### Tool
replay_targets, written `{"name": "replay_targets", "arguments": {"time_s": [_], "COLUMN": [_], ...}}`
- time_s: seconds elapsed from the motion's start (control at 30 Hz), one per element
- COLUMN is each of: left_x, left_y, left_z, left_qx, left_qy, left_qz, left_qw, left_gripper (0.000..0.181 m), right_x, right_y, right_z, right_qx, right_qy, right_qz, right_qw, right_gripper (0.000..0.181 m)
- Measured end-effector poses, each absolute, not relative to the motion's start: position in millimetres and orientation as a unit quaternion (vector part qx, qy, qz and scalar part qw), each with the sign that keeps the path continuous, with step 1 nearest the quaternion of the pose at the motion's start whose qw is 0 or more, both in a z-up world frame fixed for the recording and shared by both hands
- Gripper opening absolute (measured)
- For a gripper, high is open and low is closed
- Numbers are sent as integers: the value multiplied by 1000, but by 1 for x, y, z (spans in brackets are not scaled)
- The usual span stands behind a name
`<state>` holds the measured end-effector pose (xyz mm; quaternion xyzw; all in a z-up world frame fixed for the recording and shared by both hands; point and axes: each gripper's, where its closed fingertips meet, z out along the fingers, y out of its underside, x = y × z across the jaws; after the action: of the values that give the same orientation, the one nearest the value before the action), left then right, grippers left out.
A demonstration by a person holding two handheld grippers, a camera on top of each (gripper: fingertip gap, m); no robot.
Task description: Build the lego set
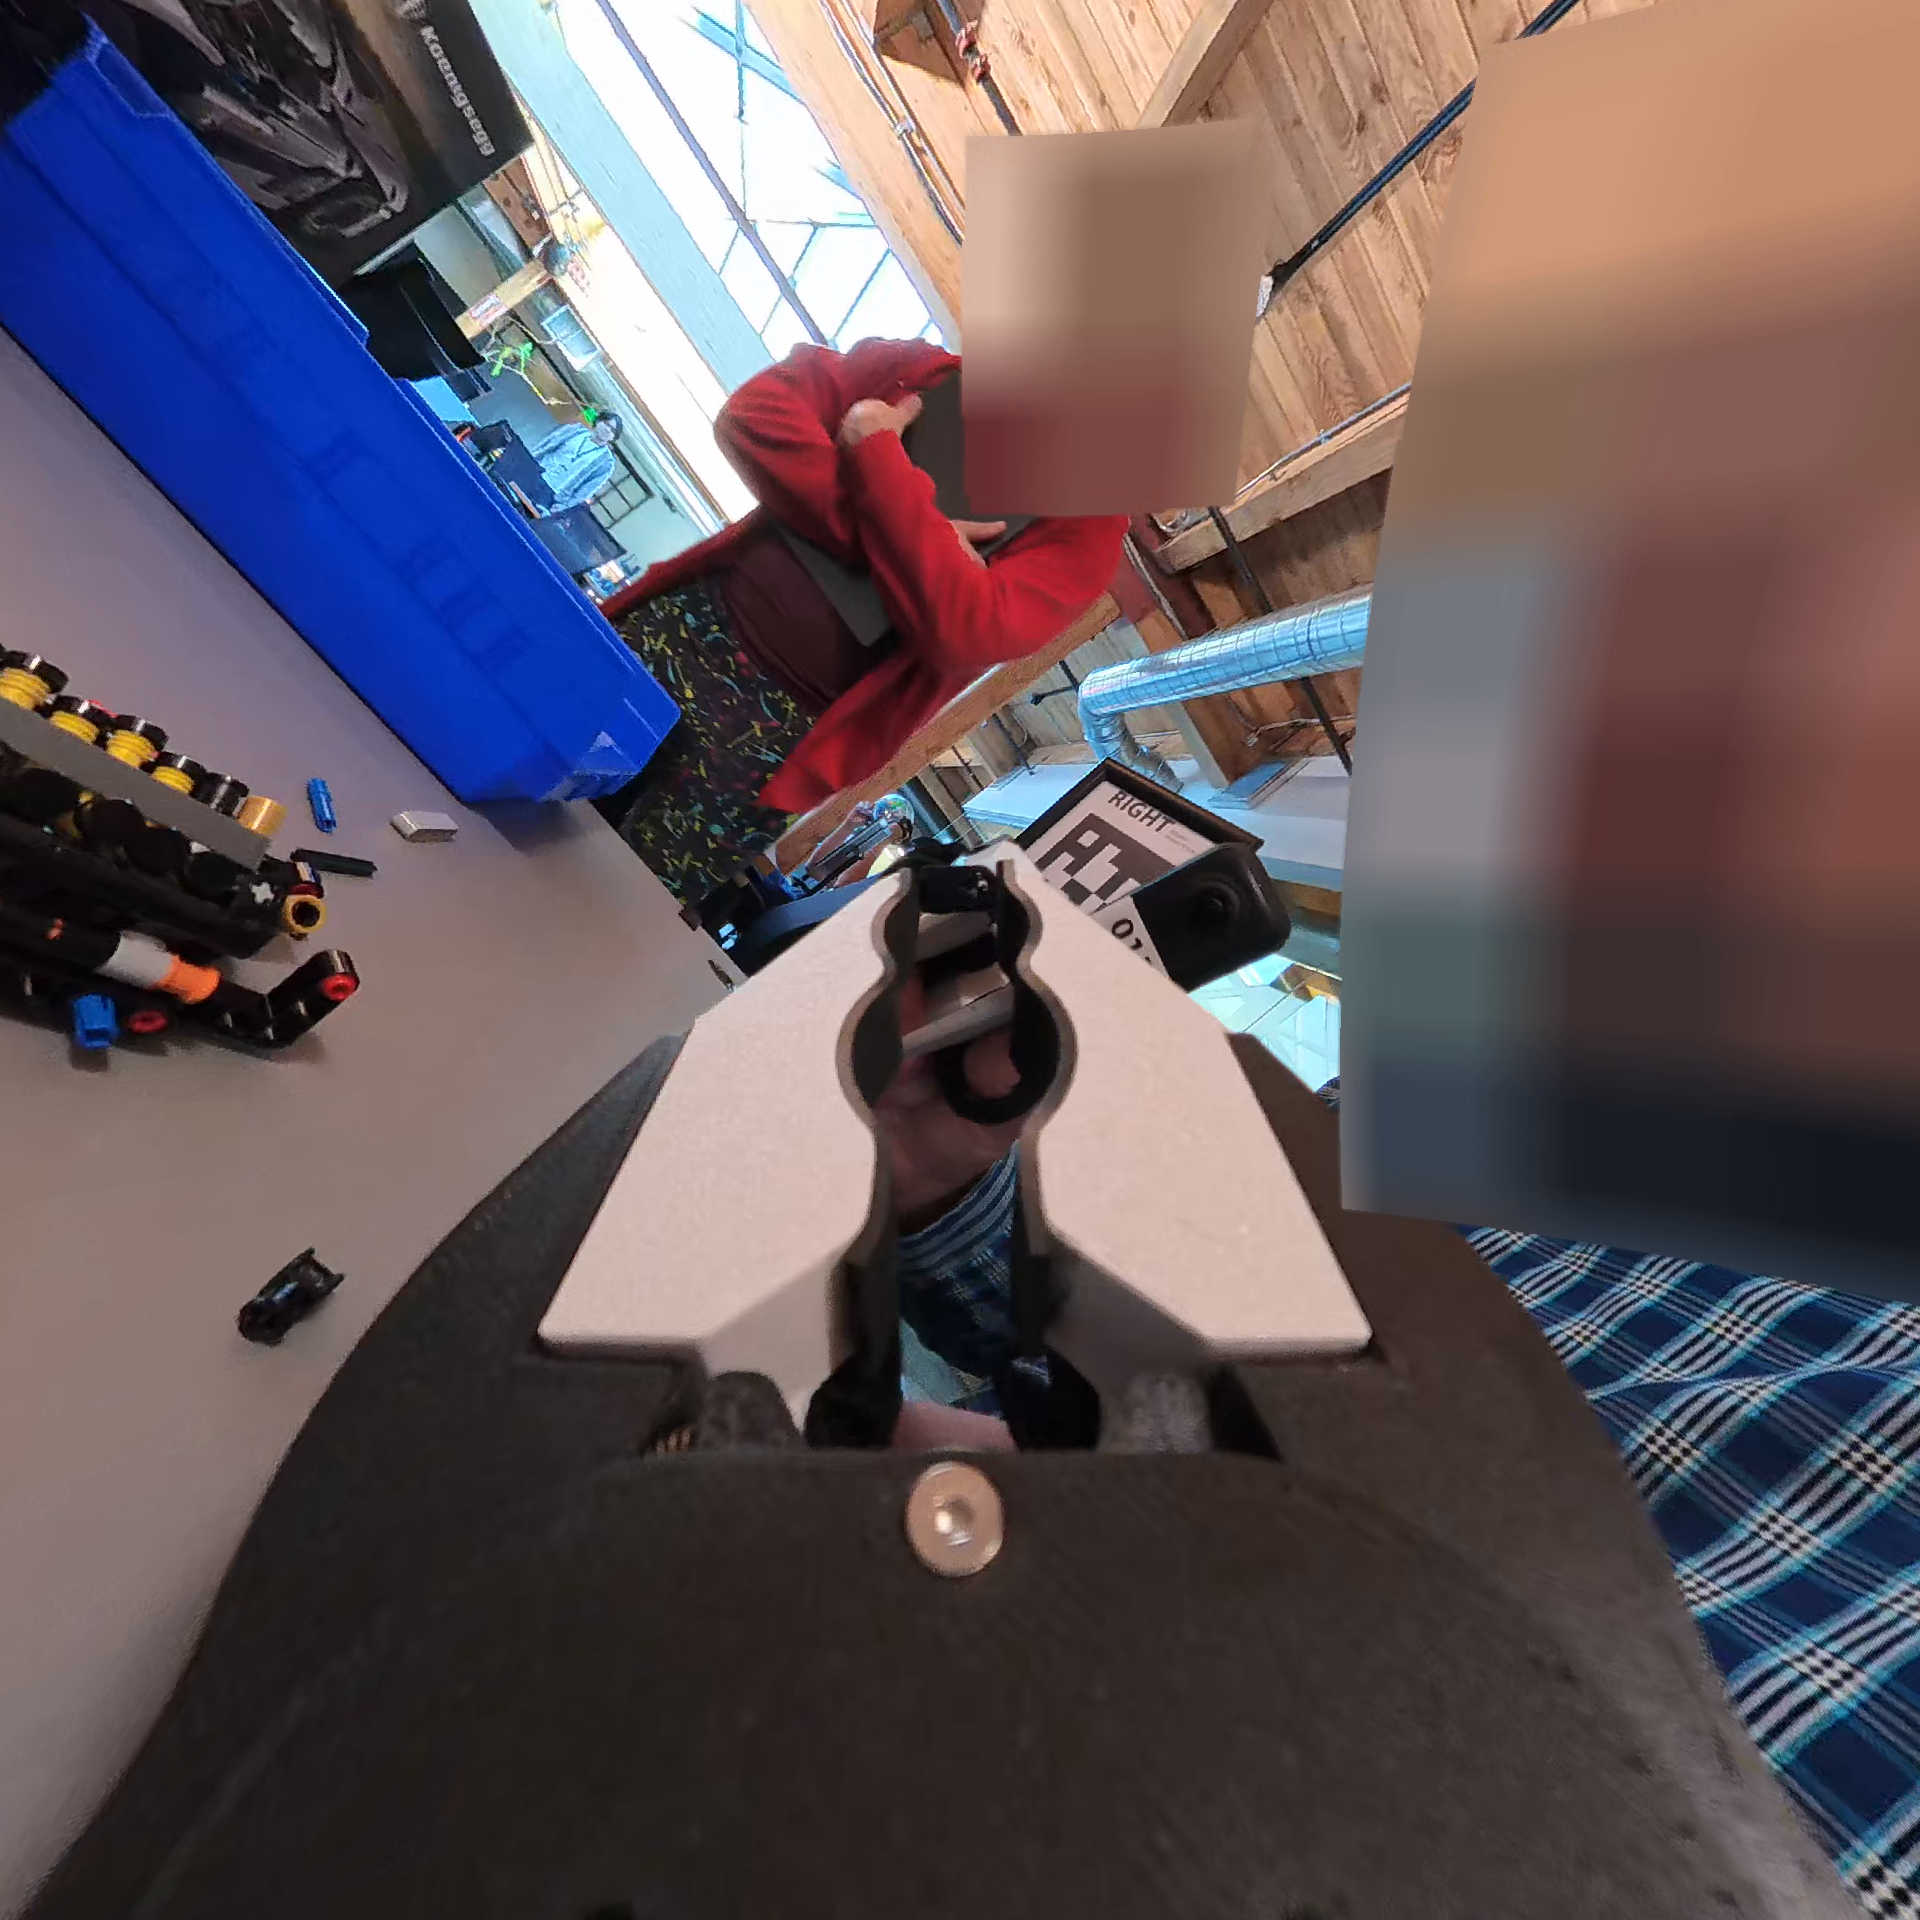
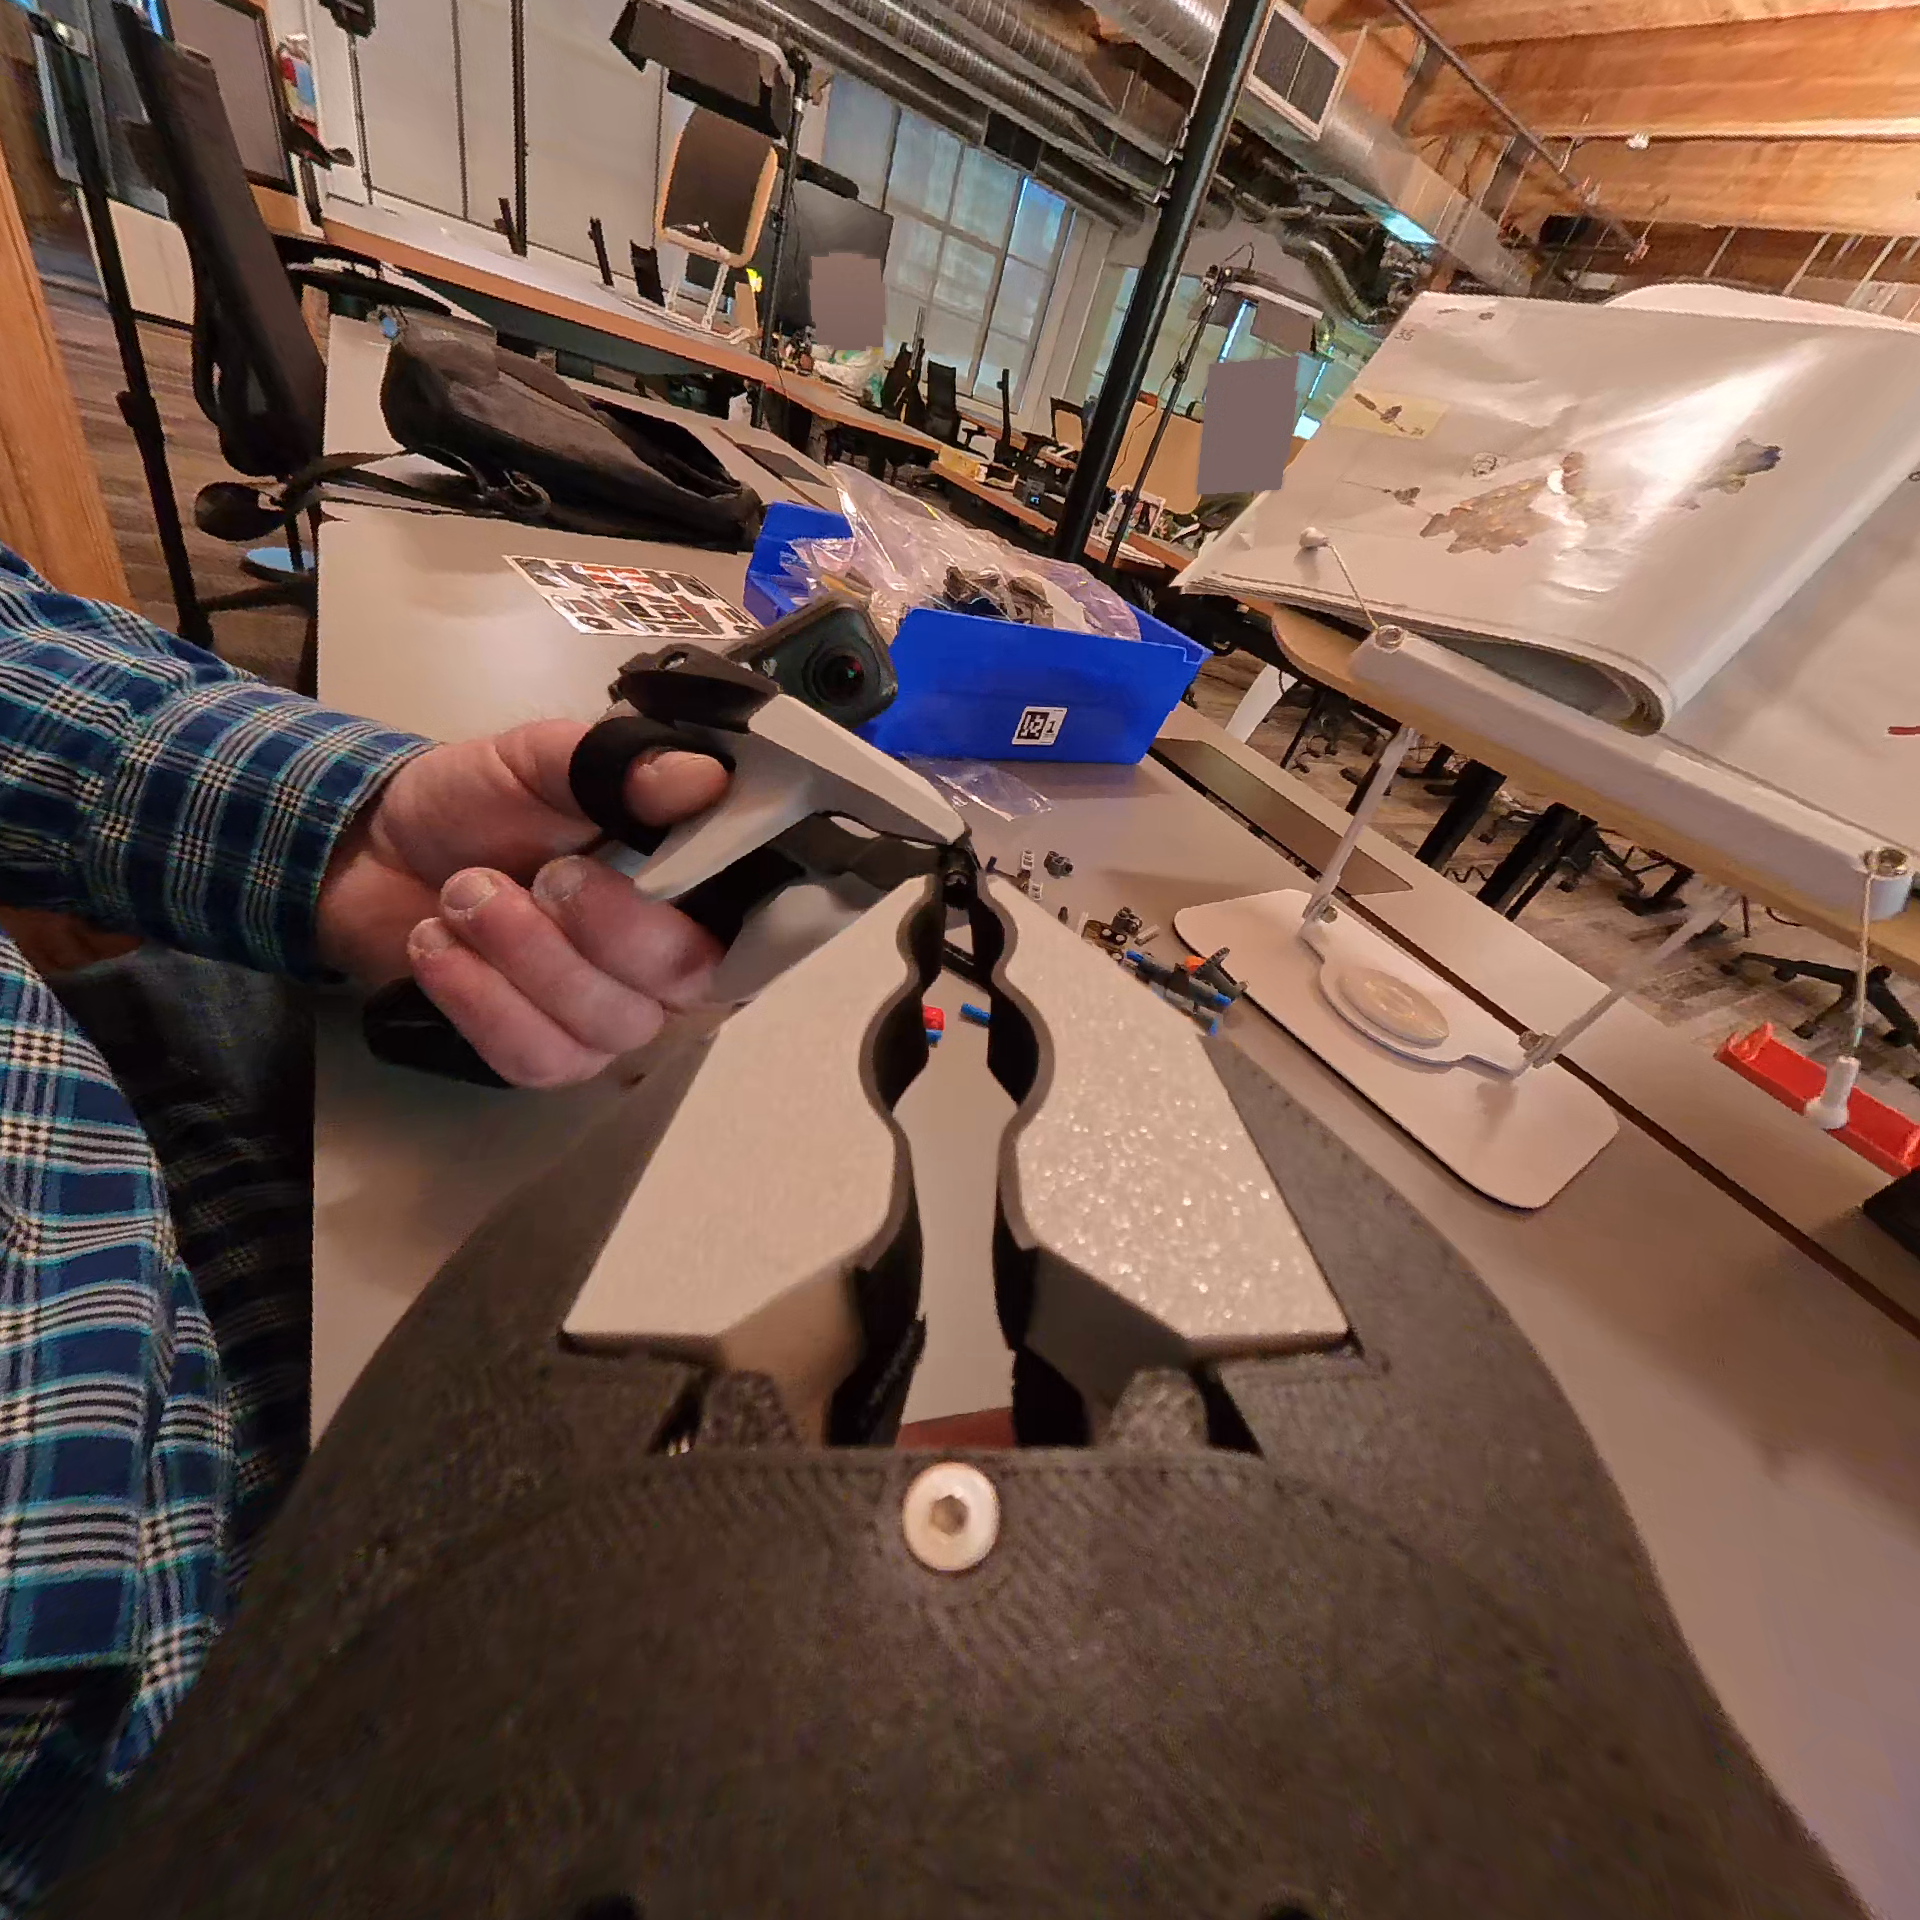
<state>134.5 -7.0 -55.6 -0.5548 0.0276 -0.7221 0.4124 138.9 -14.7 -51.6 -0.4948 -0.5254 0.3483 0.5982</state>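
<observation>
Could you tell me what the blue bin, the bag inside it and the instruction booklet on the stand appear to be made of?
The blue bin looks like moulded hard plastic: uniform colour, smooth, slightly glossy walls. The bag seems to be thin clear plastic film, crinkled and shiny, with dark pieces showing through. The instruction booklet appears to be glossy coated paper: stacked page edges curl over, and glare washes out the open page.

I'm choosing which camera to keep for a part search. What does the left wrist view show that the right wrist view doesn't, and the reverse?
Only the left wrist view: the half-built lego model and the big blue bin. Only the right wrist view: the instruction book on its stand, the small blue bin with bags, and scattered loose pieces. Both show the grey table, and the two grippers meeting tip to tip.
</observation>
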Motion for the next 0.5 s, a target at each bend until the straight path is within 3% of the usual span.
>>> {"name": "replay_targets", "arguments": {"time_s": [0.5], "left_x": [135], "left_y": [-8], "left_z": [-55], "left_qx": [-538], "left_qy": [8], "left_qz": [-755], "left_qw": [376], "left_gripper": [10], "right_x": [138], "right_y": [-17], "right_z": [-51], "right_qx": [-433], "right_qy": [-582], "right_qz": [254], "right_qw": [640], "right_gripper": [3]}}
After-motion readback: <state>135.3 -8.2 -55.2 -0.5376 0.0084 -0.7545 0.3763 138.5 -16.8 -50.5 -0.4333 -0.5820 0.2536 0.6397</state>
